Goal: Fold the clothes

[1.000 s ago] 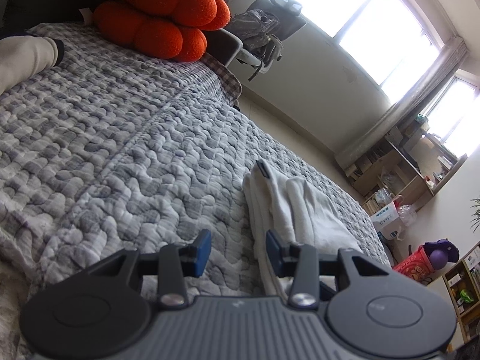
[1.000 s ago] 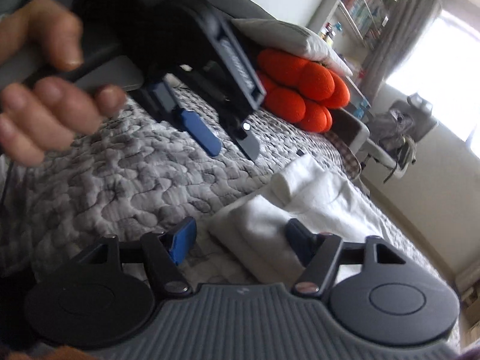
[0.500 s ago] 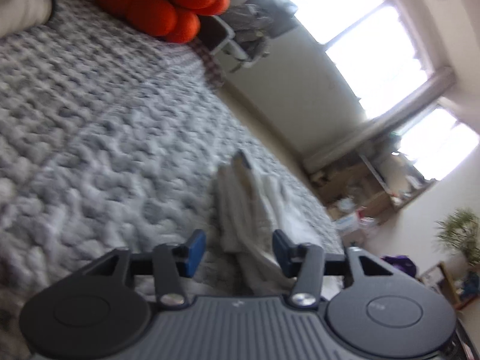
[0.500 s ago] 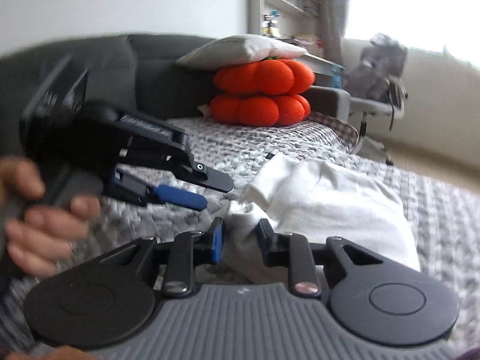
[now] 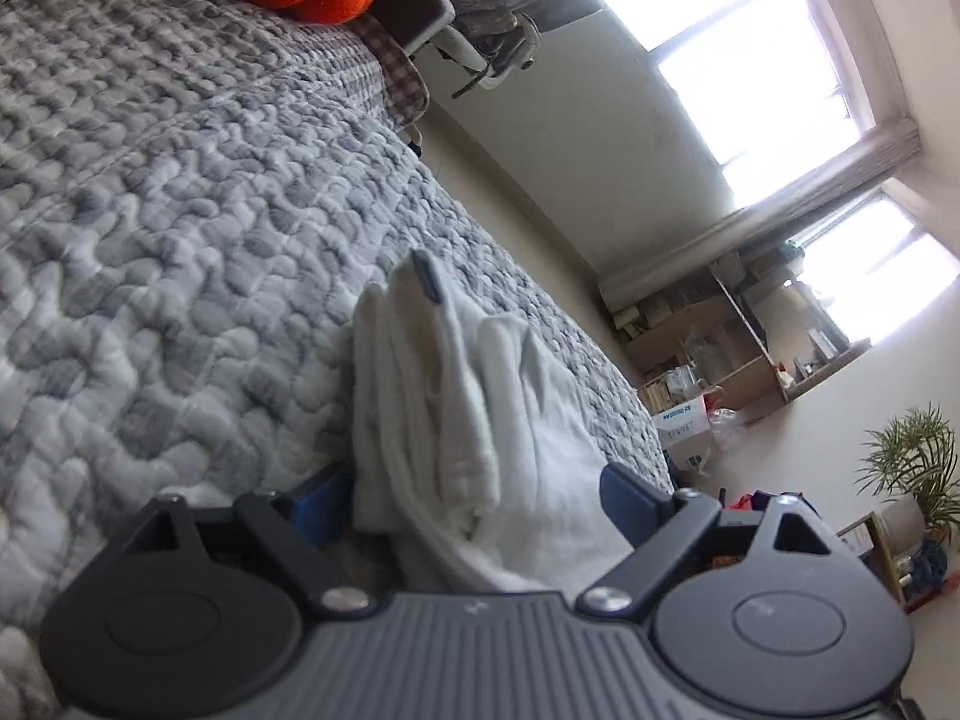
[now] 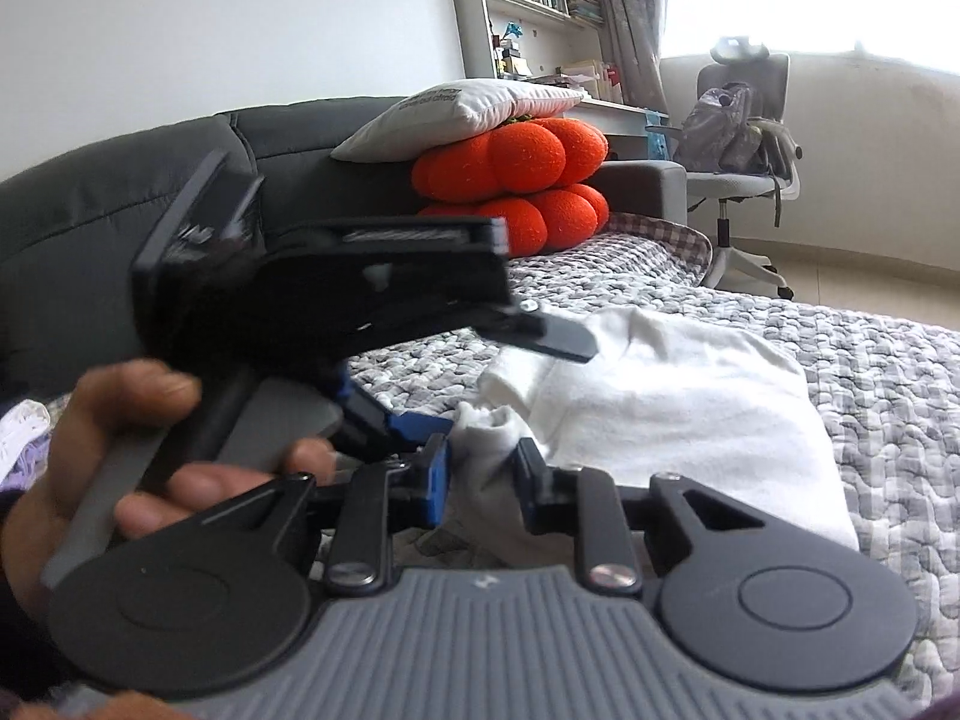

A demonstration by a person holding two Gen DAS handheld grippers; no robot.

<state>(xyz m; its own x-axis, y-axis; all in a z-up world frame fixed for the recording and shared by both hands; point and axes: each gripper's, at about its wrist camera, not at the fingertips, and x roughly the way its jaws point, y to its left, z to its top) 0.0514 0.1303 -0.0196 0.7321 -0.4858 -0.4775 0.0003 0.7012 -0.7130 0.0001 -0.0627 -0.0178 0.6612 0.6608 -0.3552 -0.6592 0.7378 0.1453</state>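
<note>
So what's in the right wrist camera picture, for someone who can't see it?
The right gripper pinches a bunched corner of a folded white garment on a grey quilted bedspread. A hand holds the left gripper just beyond it, with orange cushions behind.

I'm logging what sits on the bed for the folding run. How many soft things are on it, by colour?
White garment: 1
White pillow: 1
Orange cushions: 2, stacked under the pillow
Total: 4
</note>
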